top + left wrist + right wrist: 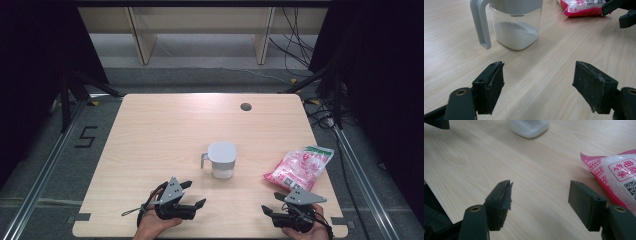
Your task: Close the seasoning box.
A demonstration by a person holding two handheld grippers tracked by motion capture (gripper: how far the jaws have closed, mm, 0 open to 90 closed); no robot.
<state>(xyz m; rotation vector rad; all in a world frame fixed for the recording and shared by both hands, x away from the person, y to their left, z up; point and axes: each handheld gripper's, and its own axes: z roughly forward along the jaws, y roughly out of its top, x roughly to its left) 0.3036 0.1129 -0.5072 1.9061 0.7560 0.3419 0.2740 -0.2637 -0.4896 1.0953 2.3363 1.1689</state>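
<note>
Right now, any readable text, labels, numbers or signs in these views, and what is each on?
"5": black mark on the floor left of the table.
Red Chinese characters in a red frame on the pink and white bag: too blurred to quote.
QR code on the same bag: cut off by the picture's edge, not scannable.
Clear container with white powder and a grey lid: no text shows.

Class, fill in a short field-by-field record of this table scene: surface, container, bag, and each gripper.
surface: light wooden table
container: clear jug, grey lid and handle, white powder inside, upright mid-table
bag: pink and white packet, lying flat right of the jug
left gripper: open, holding nothing
right gripper: open, holding nothing, near the packet
</note>
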